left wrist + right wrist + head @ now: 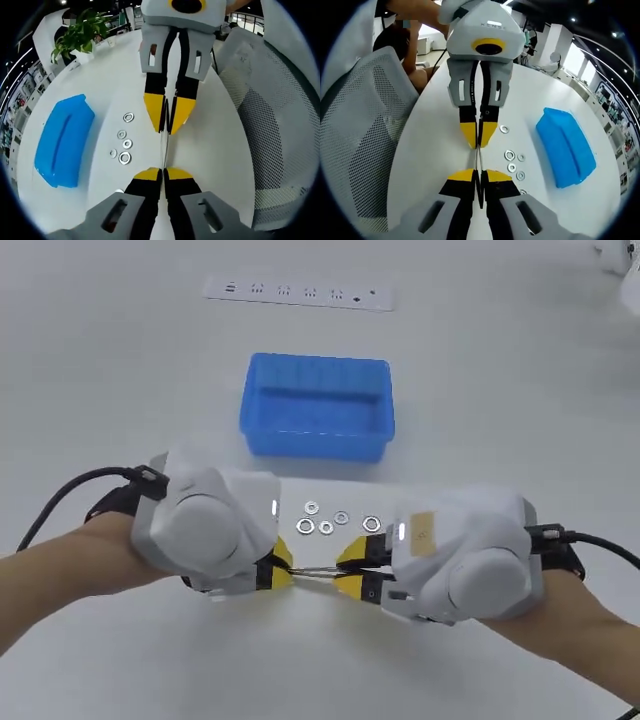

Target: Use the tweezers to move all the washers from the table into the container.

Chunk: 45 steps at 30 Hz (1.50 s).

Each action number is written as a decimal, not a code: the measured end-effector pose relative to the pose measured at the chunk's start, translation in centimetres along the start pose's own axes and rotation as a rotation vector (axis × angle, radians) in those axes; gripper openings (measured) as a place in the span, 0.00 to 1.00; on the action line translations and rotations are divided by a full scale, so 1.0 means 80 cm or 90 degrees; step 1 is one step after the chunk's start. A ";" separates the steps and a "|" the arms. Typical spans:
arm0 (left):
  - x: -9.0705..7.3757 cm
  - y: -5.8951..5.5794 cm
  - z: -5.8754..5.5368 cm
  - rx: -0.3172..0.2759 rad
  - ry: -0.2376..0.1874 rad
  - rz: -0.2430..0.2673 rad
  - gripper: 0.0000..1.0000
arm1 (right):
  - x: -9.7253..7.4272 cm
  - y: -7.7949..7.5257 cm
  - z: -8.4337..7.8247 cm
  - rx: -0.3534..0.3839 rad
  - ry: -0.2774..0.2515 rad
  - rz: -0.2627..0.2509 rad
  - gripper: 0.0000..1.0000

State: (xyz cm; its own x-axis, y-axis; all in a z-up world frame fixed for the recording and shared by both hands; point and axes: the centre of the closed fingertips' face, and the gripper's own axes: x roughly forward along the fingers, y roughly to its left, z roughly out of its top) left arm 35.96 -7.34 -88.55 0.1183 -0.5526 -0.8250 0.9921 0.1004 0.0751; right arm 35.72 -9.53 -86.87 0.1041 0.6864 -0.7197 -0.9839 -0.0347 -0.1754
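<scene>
White tabletop (100, 390) runs across the head view. Low in the frame's centre, the left gripper (283, 565) and right gripper (350, 570) point at each other, yellow tips nearly meeting. Each has its jaws pinched together on one end of the thin metal tweezers (315, 571), which bridge the small gap between them. Just above the tips, five washers (326, 527) lie loose on the table. Higher, at mid-frame, sits the blue container (316, 435), apart from the washers. A white power strip (298, 291) lies along the top edge.
</scene>
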 end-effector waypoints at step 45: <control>-0.055 -0.007 0.126 -0.044 -0.197 0.018 0.07 | -0.030 0.003 0.005 0.086 -0.149 -0.013 0.08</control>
State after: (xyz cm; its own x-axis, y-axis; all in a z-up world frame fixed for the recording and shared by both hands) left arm 35.33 -13.31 -79.26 0.1637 -0.7730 -0.6129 0.9843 0.1694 0.0493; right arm 35.14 -10.88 -84.92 0.1026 0.8358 -0.5394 -0.9941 0.0668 -0.0857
